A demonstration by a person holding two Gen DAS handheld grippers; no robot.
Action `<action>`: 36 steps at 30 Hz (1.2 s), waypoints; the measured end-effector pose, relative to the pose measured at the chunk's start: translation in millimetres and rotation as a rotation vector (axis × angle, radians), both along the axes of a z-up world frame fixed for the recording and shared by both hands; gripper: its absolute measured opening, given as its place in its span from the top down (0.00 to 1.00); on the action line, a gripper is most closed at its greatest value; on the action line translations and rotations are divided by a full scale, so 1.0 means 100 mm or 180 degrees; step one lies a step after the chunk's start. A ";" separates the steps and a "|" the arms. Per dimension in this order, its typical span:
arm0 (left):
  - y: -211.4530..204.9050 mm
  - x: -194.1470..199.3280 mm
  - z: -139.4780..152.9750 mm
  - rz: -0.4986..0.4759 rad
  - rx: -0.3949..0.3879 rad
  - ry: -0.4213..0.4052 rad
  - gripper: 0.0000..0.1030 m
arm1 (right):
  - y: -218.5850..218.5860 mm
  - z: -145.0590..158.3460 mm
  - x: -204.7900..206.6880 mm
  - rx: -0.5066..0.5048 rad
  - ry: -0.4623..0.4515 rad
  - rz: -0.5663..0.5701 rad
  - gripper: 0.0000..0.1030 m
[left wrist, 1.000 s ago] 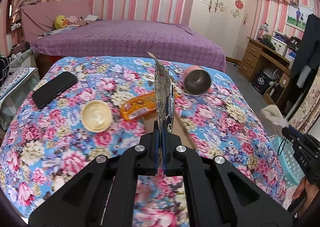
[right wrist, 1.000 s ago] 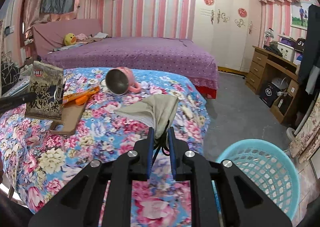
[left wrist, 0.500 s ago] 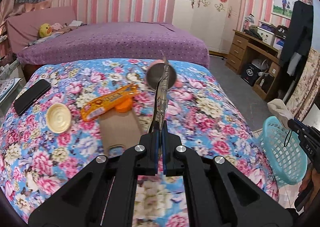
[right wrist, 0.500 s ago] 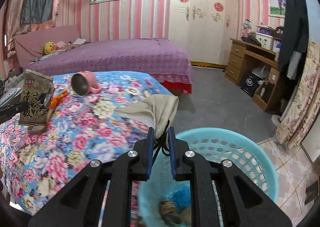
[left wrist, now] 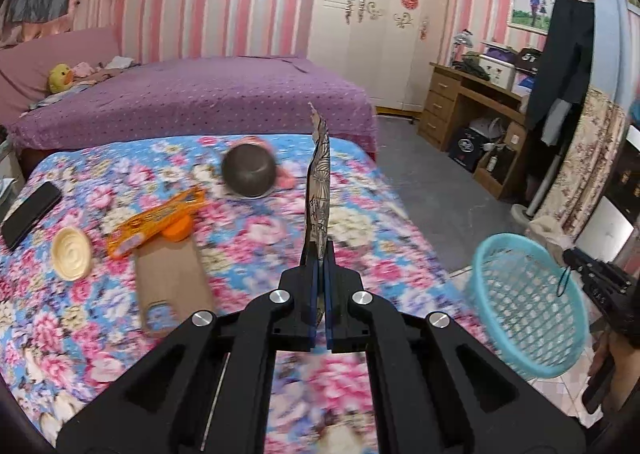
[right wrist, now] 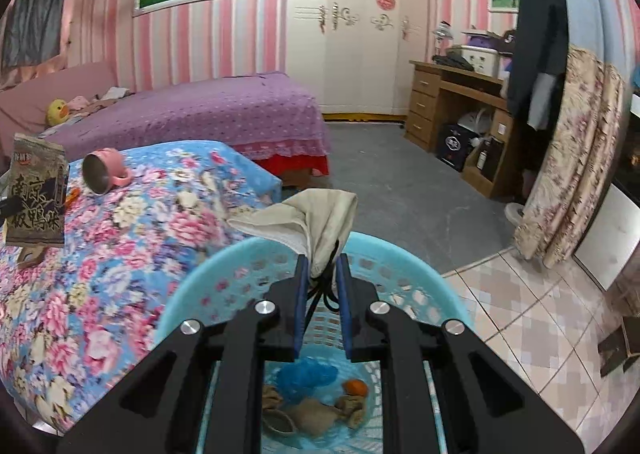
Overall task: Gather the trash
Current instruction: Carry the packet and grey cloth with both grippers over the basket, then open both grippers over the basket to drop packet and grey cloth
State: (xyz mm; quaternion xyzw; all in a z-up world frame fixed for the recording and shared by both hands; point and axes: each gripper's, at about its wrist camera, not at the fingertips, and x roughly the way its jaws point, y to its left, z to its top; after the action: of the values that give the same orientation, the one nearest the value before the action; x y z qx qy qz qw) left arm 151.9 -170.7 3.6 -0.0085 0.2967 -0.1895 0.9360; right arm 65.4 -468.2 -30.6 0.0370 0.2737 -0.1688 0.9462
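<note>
My left gripper [left wrist: 319, 254] is shut on a dark printed snack packet [left wrist: 319, 189], held edge-on above the floral table; the packet's face shows in the right wrist view [right wrist: 36, 193]. My right gripper [right wrist: 323, 266] is shut on a beige cloth pouch [right wrist: 316, 217] by its black cord, right above the light-blue basket [right wrist: 192, 294]. The basket holds several scraps of trash [right wrist: 316, 402]. In the left wrist view the basket [left wrist: 528, 306] stands on the floor right of the table, with the right gripper [left wrist: 596, 278] at its far side.
On the floral table [left wrist: 360, 238] lie an orange wrapper [left wrist: 156, 221], a brown card [left wrist: 172, 286], a cream lid [left wrist: 72, 254], a black phone [left wrist: 30, 209] and a tipped pink mug [left wrist: 250, 175]. A purple bed [left wrist: 192, 101] stands behind, a wooden desk [left wrist: 472, 109] at right.
My right gripper has carried the pouch from over the table to above the basket. My left gripper has swung right with the packet, so the basket now shows closer.
</note>
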 end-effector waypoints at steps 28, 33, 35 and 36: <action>-2.09 -0.54 -0.32 -0.1047 0.0205 0.0199 0.99 | -0.66 -0.20 -0.28 0.0256 0.0070 -0.0282 0.86; -2.05 -0.40 -0.43 -0.0948 0.0285 0.0308 0.55 | -0.67 -0.20 -0.27 0.0259 0.0076 -0.0270 0.86; -1.98 -0.34 -0.44 -0.0870 0.0321 0.0275 0.45 | -0.68 -0.20 -0.26 0.0255 0.0077 -0.0265 0.86; -1.95 -0.32 -0.44 -0.0829 0.0348 0.0263 0.37 | -0.68 -0.20 -0.26 0.0255 0.0074 -0.0265 0.86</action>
State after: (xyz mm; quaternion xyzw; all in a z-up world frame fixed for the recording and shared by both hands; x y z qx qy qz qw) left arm 119.8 -365.5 -40.5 0.0733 0.3433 -0.2923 0.8895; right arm 39.2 -535.9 -50.7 0.0843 0.2895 -0.1973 0.9328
